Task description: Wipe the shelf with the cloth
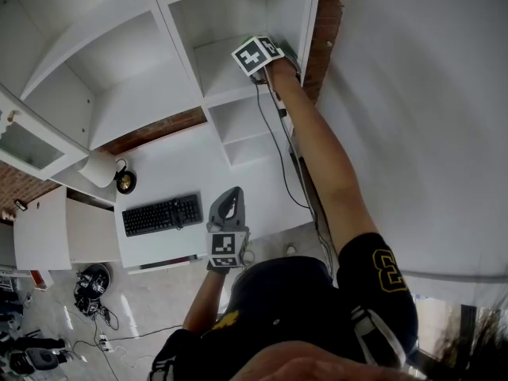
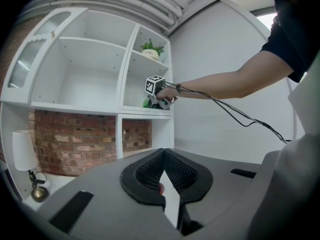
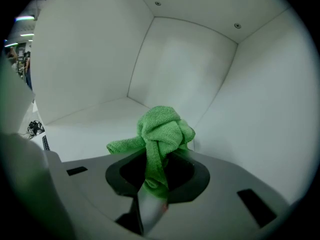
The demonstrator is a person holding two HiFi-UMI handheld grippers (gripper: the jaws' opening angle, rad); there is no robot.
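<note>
The green cloth (image 3: 161, 134) is bunched up between the jaws of my right gripper (image 3: 159, 156), which is shut on it. The cloth hangs just above the white floor (image 3: 90, 126) of a shelf compartment, near its back right corner. In the head view my right gripper (image 1: 262, 54) reaches into the right-hand column of the white shelf unit (image 1: 208, 98). The left gripper view shows the right gripper (image 2: 157, 91) and a bit of the cloth (image 2: 148, 103) at that compartment's front edge. My left gripper (image 2: 162, 156) is shut and holds nothing. It hangs over the desk (image 1: 182, 165), well below the shelf.
A black keyboard (image 1: 163, 214) lies on the white desk, with a white lamp (image 1: 99, 169) and a small dark bell (image 1: 125, 182) to its left. A potted plant (image 2: 150, 49) stands one compartment higher. Cables (image 1: 278, 141) run down from the right gripper. Tangled gear (image 1: 91, 288) lies on the floor.
</note>
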